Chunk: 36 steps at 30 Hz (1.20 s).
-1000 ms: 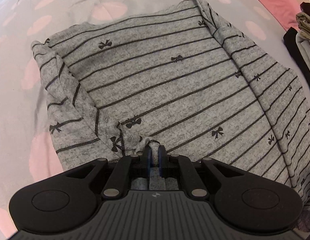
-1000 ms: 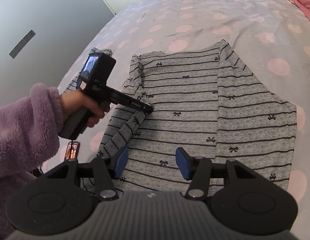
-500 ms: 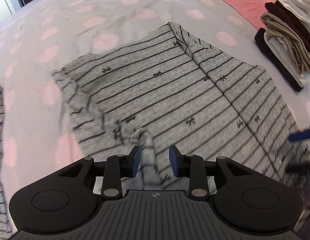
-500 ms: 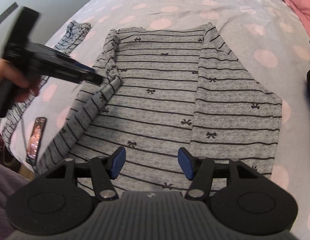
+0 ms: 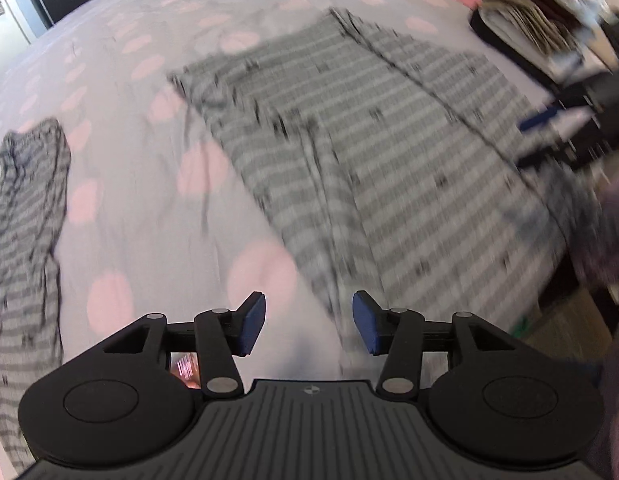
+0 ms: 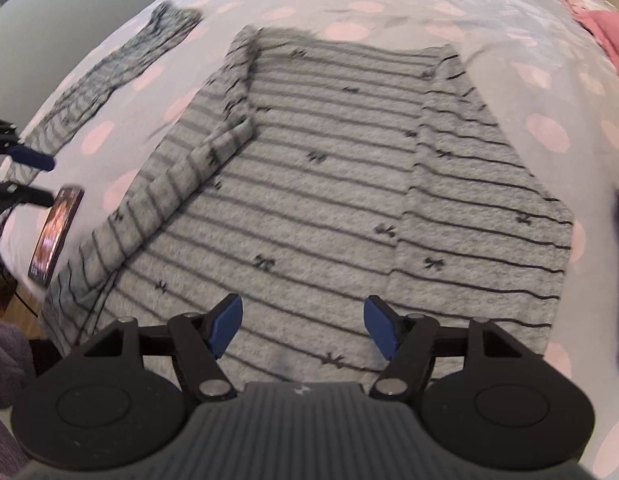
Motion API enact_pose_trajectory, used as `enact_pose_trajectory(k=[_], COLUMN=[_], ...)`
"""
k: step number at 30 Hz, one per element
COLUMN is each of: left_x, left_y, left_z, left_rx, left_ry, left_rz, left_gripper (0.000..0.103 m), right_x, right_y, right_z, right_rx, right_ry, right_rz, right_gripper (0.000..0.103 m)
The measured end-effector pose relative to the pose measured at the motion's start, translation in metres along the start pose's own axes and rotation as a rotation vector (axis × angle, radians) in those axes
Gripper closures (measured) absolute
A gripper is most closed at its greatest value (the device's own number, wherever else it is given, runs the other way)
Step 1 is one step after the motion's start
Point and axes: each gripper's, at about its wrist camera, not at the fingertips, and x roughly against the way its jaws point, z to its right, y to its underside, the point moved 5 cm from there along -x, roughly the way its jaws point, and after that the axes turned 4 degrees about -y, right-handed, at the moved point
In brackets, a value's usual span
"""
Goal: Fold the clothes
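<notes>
A grey shirt with thin black stripes and small bows lies flat on the bed, its left sleeve and its right side folded inward. My right gripper hovers over the near hem with its jaws opening and nothing pinched between them. In the blurred left wrist view the shirt lies ahead and to the right. My left gripper hangs over bare sheet beside the shirt's edge, jaws opening and empty. It also shows at the left edge of the right wrist view as the left gripper.
A second striped garment lies on the sheet to the left. A phone rests near the bed's left edge. A stack of folded clothes stands at the right, a pink blanket beyond. The polka-dot bedsheet surrounds everything.
My left gripper let go of the folded sleeve, opened, and pulled up and away to the left. The right gripper sank toward the shirt's hem and opened wider.
</notes>
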Motion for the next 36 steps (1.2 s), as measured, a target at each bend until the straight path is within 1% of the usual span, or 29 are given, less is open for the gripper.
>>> enact_pose_trajectory(k=[2, 4, 9, 13, 16, 18, 19, 20, 21, 22, 23, 26, 29, 33, 36], left_x=[-0.001, -0.007, -0.033, -0.052, -0.061, -0.060, -0.058, -0.056, -0.054, -0.052, -0.049, -0.036, -0.016, 0.010, 0.020], left_y=[0.021, 0.043, 0.092, 0.111, 0.113, 0.112, 0.111, 0.110, 0.110, 0.110, 0.110, 0.110, 0.105, 0.087, 0.072], left_z=[0.009, 0.018, 0.031, 0.030, 0.027, 0.028, 0.029, 0.029, 0.030, 0.032, 0.033, 0.039, 0.048, 0.067, 0.088], left_rx=[-0.019, -0.034, -0.051, -0.038, -0.002, 0.008, 0.012, 0.015, 0.021, 0.032, 0.045, 0.075, 0.087, 0.079, 0.112], left_ry=[0.002, -0.005, 0.003, -0.019, -0.015, -0.006, -0.001, 0.004, 0.011, 0.018, 0.024, 0.048, 0.066, 0.087, 0.081], left_rz=[-0.008, -0.011, -0.037, -0.048, -0.059, -0.072, -0.079, -0.087, -0.093, -0.097, -0.098, -0.086, -0.054, -0.015, -0.018], left_gripper=[0.049, 0.047, 0.047, 0.047, 0.048, 0.054, 0.064, 0.076, 0.083, 0.093, 0.097, 0.098, 0.098, 0.099, 0.099], right_x=[-0.005, -0.009, -0.010, -0.009, -0.009, -0.009, -0.008, -0.007, -0.007, -0.006, -0.006, -0.007, -0.007, -0.007, -0.007], right_y=[0.004, 0.008, 0.016, 0.021, 0.023, 0.023, 0.023, 0.023, 0.023, 0.023, 0.023, 0.023, 0.024, 0.027, 0.030], right_z=[-0.008, -0.015, -0.026, -0.032, -0.035, -0.037, -0.037, -0.037, -0.037, -0.038, -0.038, -0.036, -0.035, -0.037, -0.037], right_rx=[0.030, 0.059, 0.104, 0.133, 0.153, 0.159, 0.162, 0.166, 0.170, 0.175, 0.177, 0.173, 0.173, 0.181, 0.184], right_ry=[-0.007, -0.012, -0.014, -0.010, 0.001, 0.011, 0.013, 0.014, 0.014, 0.015, 0.018, 0.021, 0.013, 0.004, 0.001], right_rz=[-0.017, -0.030, -0.032, -0.027, -0.021, -0.016, -0.012, -0.008, -0.004, -0.001, 0.000, -0.004, -0.006, -0.013, -0.019], right_gripper=[0.033, 0.033, 0.032, 0.032, 0.032, 0.032, 0.032, 0.032, 0.032, 0.032, 0.032, 0.032, 0.032, 0.032, 0.032])
